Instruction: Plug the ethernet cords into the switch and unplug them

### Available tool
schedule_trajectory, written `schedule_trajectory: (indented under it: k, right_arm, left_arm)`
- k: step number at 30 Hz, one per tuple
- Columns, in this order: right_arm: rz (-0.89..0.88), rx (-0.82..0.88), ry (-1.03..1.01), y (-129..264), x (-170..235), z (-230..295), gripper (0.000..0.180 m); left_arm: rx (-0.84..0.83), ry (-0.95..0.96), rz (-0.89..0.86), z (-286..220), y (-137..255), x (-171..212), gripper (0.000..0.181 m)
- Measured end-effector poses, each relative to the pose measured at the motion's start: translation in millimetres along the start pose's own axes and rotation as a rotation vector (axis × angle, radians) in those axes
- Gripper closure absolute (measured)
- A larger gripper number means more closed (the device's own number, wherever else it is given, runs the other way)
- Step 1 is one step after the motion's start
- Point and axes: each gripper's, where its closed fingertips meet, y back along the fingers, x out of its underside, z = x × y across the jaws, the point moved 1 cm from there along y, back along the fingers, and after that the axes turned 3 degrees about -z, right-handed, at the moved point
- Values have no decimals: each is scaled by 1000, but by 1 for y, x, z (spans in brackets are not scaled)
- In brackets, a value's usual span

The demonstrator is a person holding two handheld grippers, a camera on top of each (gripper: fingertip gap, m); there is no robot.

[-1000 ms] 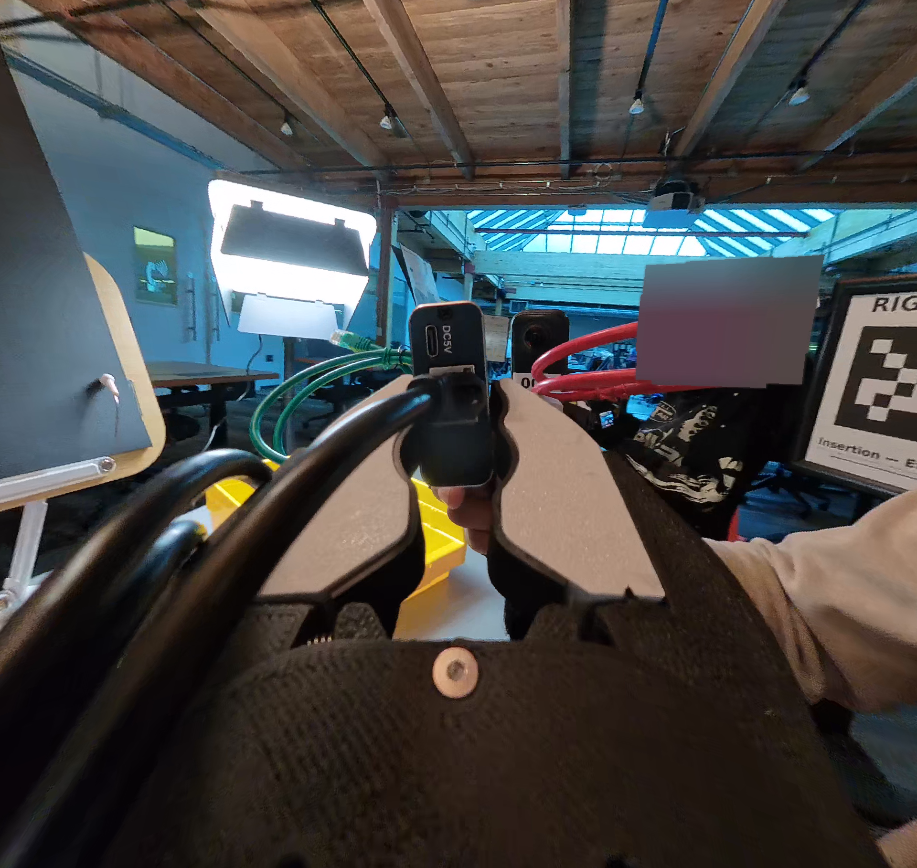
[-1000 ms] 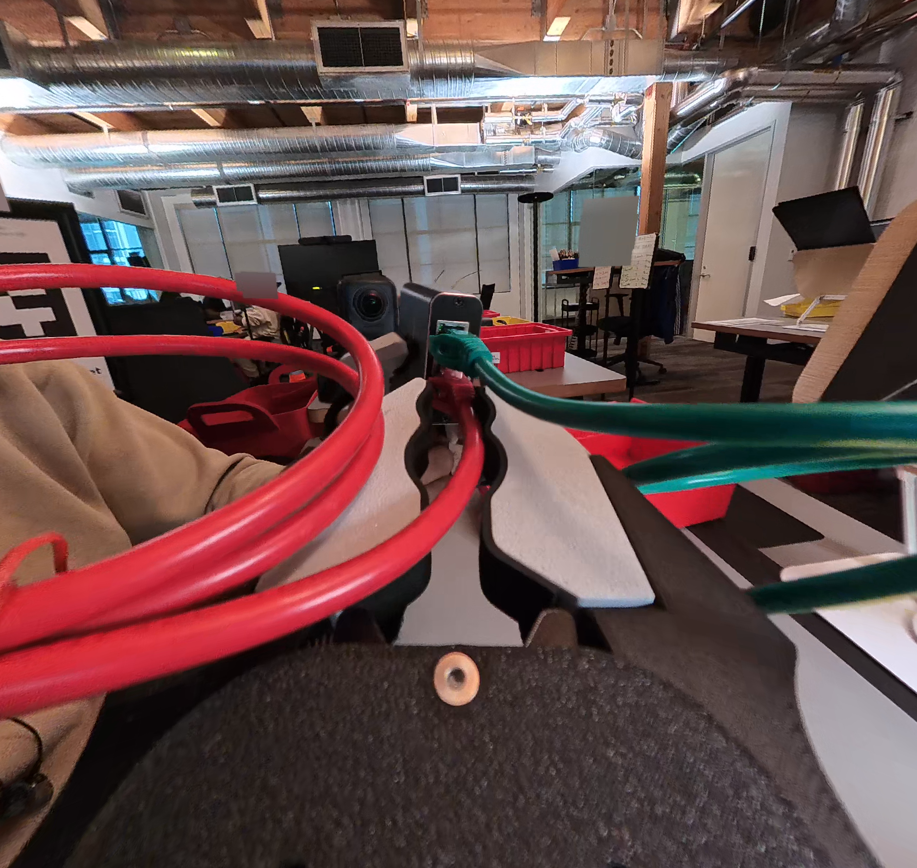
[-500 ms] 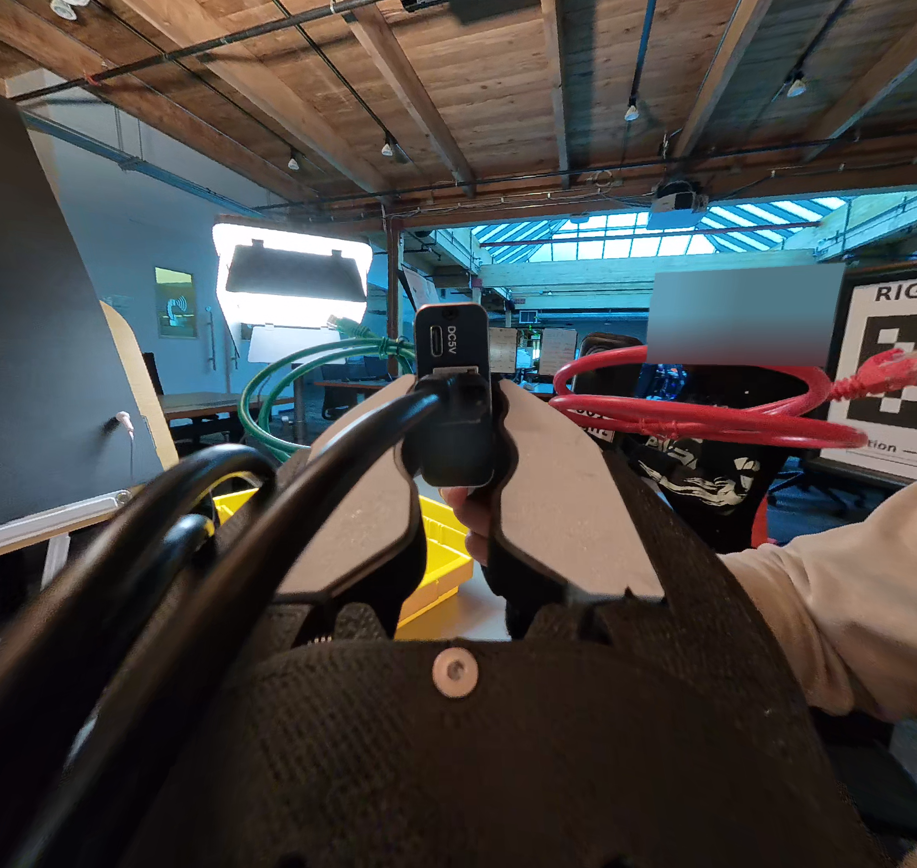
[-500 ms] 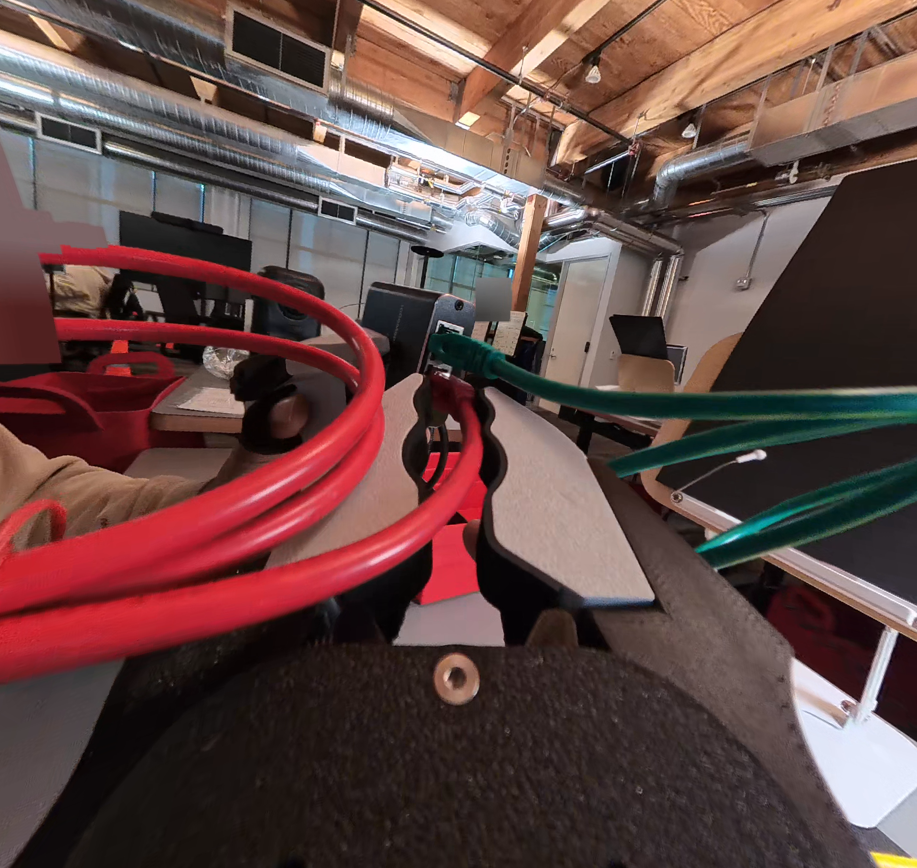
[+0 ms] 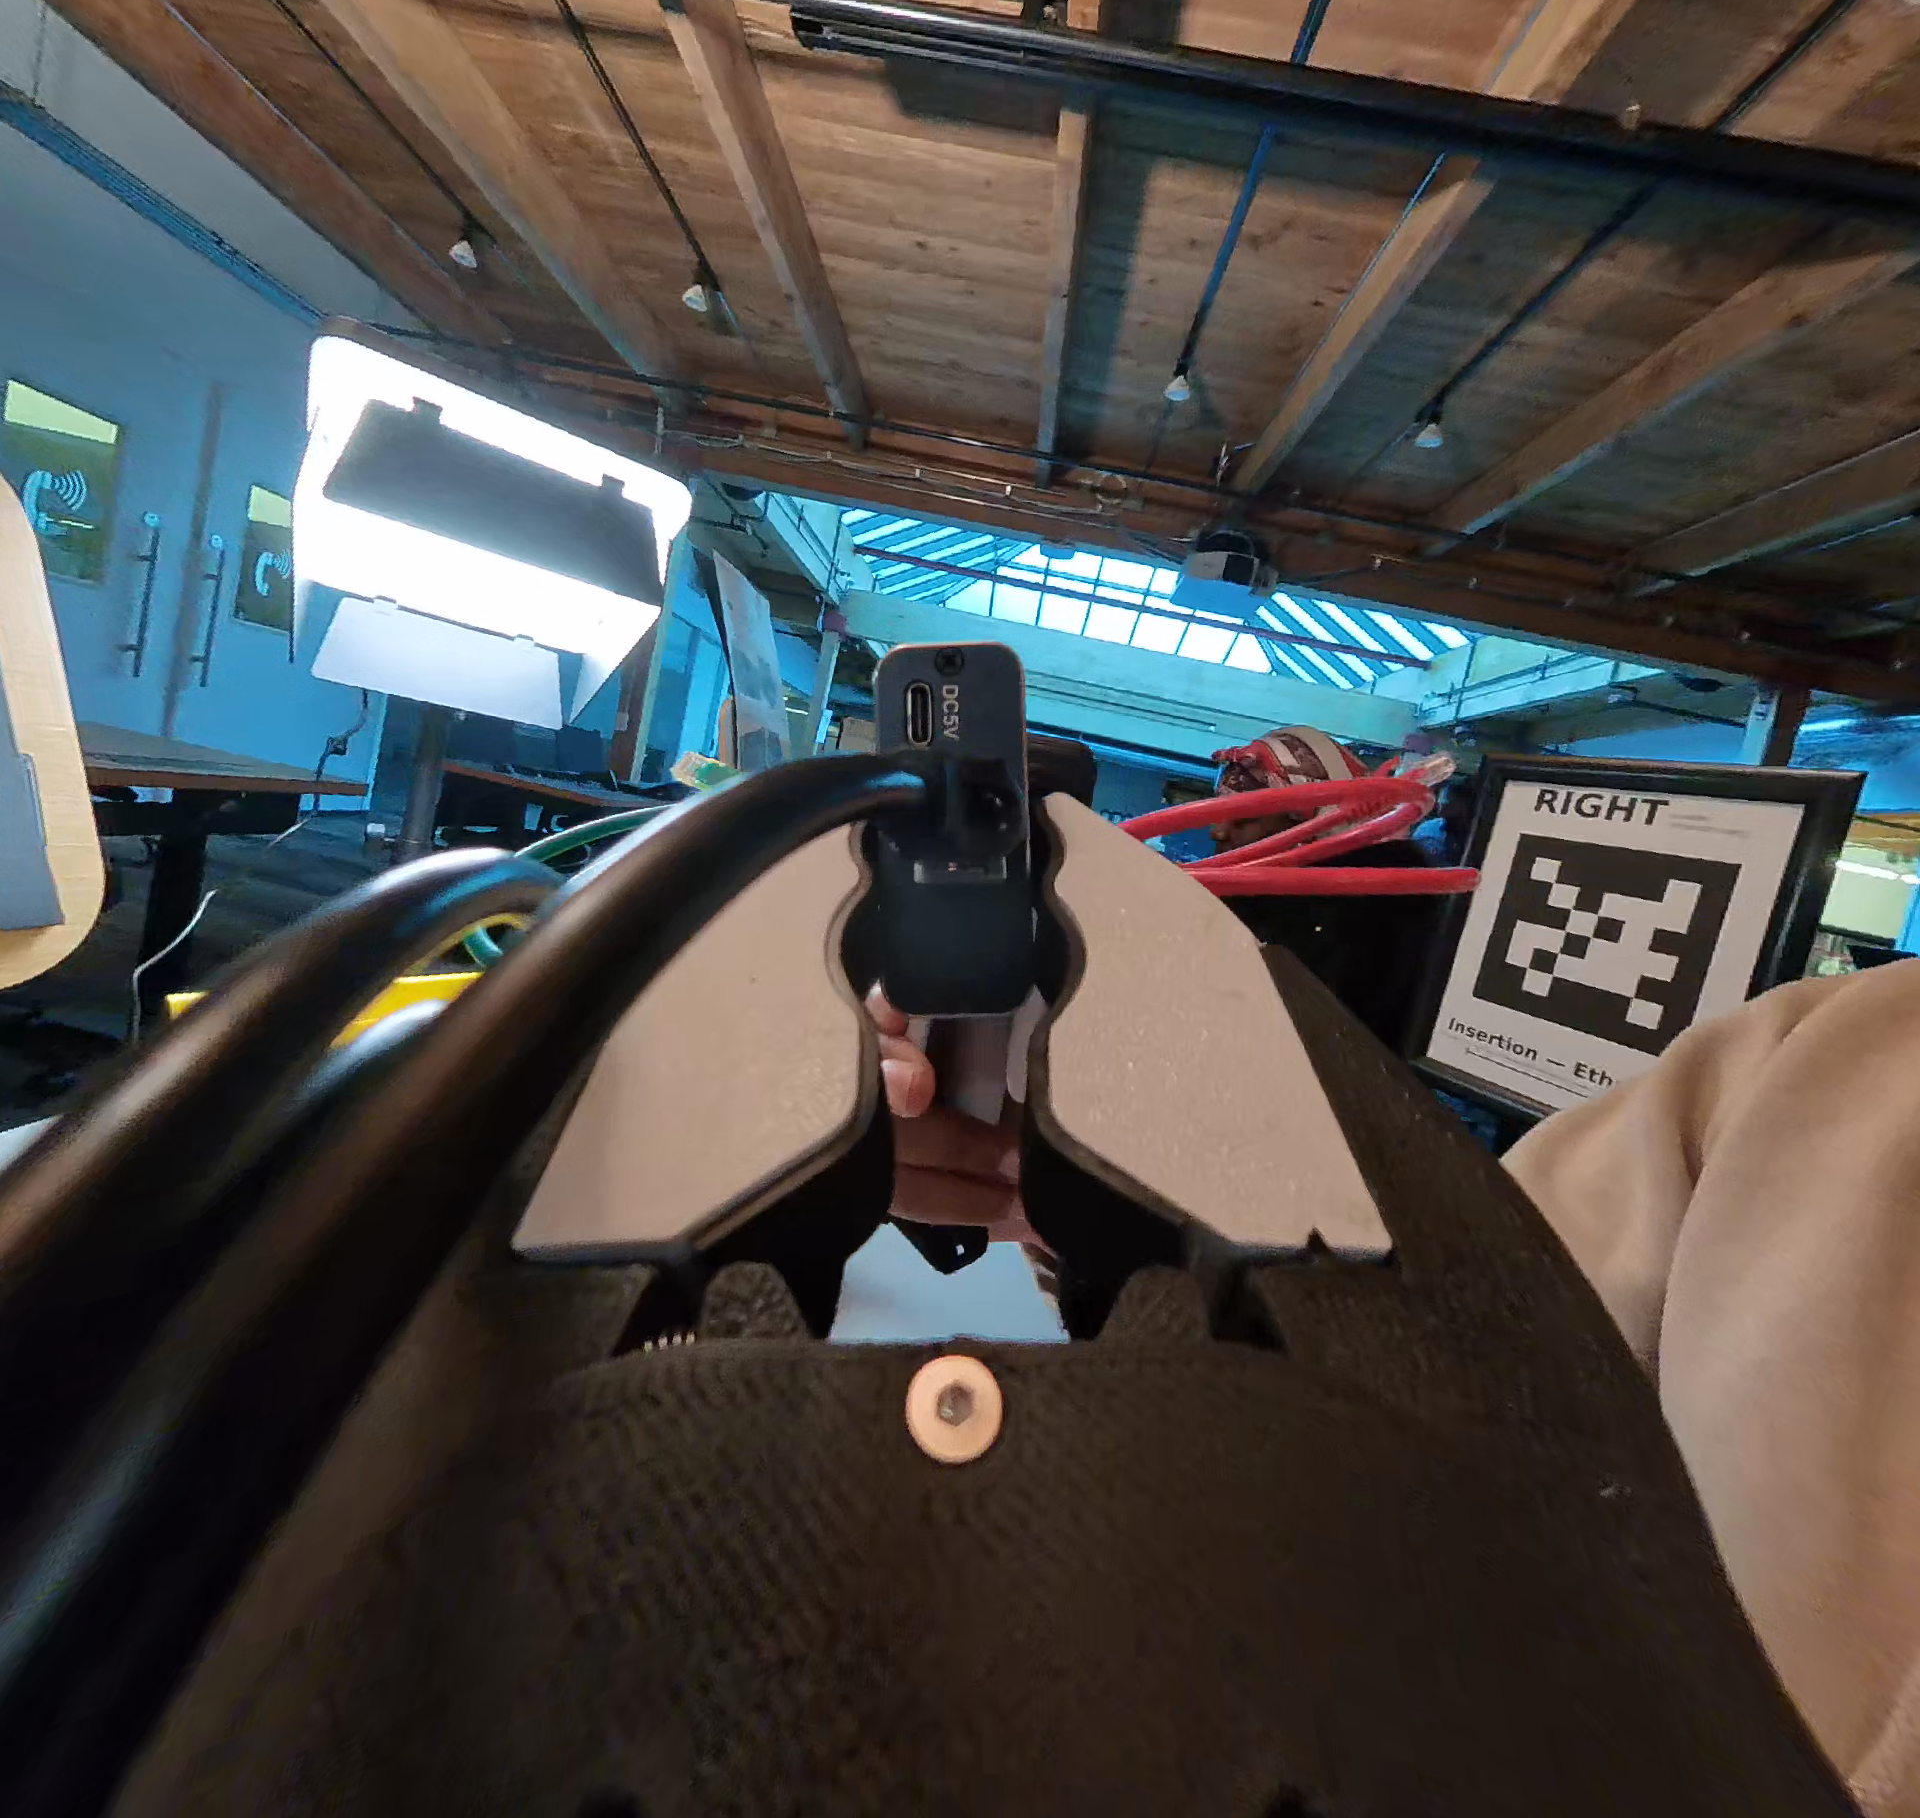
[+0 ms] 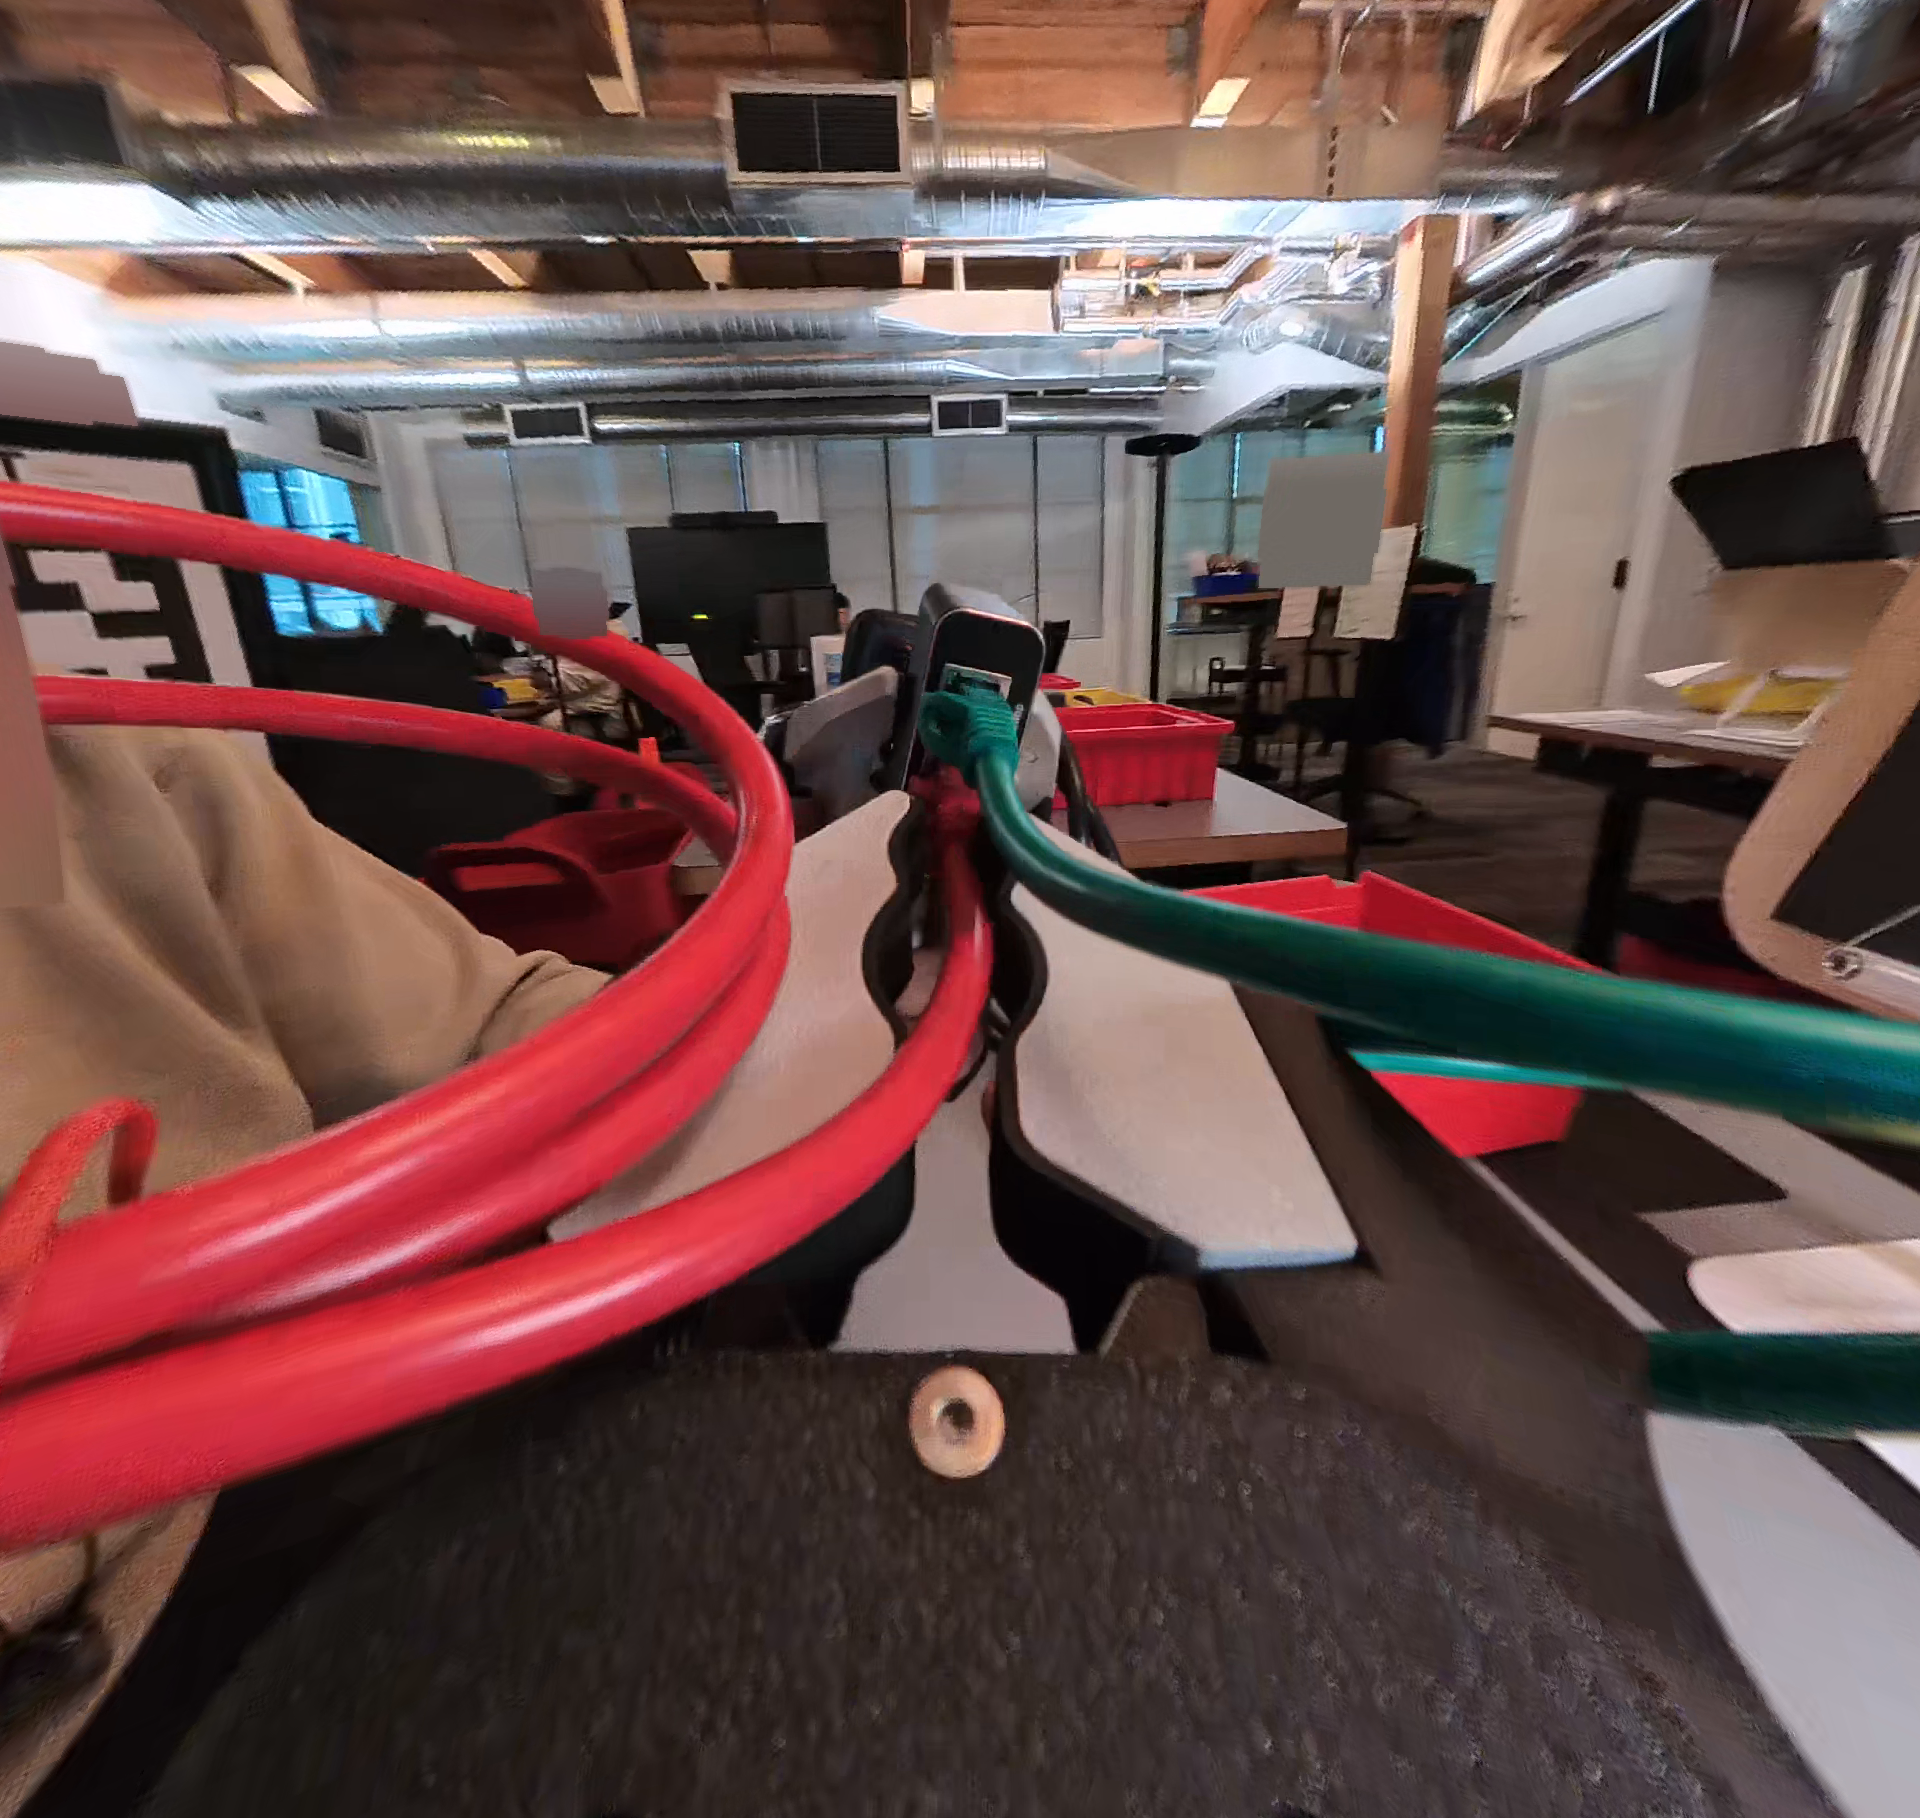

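A: Starting on the left, what does the left gripper (image 5: 951,921) have?

B: It is clamped on the switch (image 5: 954,838), a small black box held up in the air between its pads. A black cord (image 5: 436,947) is already plugged into it and trails off to the left.

A: And the green cord (image 6: 1351,968)?

B: Its plug sits in a port on the far face of the switch, as the right wrist view shows.

A: Then the right gripper (image 6: 951,921)?

B: It is pinched on the red cord (image 6: 520,1176) just behind the plug, right up against the switch below the green one. I cannot tell whether the red plug is seated.

A: So how far along?

B: I'd judge two cords are in and the red one is mid-insertion. All the unplugging remains.
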Motion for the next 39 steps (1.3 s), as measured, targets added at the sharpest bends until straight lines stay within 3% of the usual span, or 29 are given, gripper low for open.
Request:
schedule_trajectory:
  k: [6, 14, 27, 30, 39]
  right_arm:
    - [22, -13, 24, 0, -1, 5, 164]
    - [36, -12, -13, 3, 8, -1, 164]
    - [-23, -20, -94, 8, 24, -14, 165]
    - [-12, -11, -1, 4, 17, -9, 164]
    - [51, -43, -23, 8, 11, -4, 164]
  left_arm:
    - [24, -44, -18, -5, -1, 4, 158]
    - [-14, -149, 113, 1, 0, 15, 153]
    - [-62, -66, 82, 16, 4, 38, 155]
    - [-57, -130, 79, 9, 2, 29, 154]
    - [-45, -108, 66, 2, 0, 21, 154]
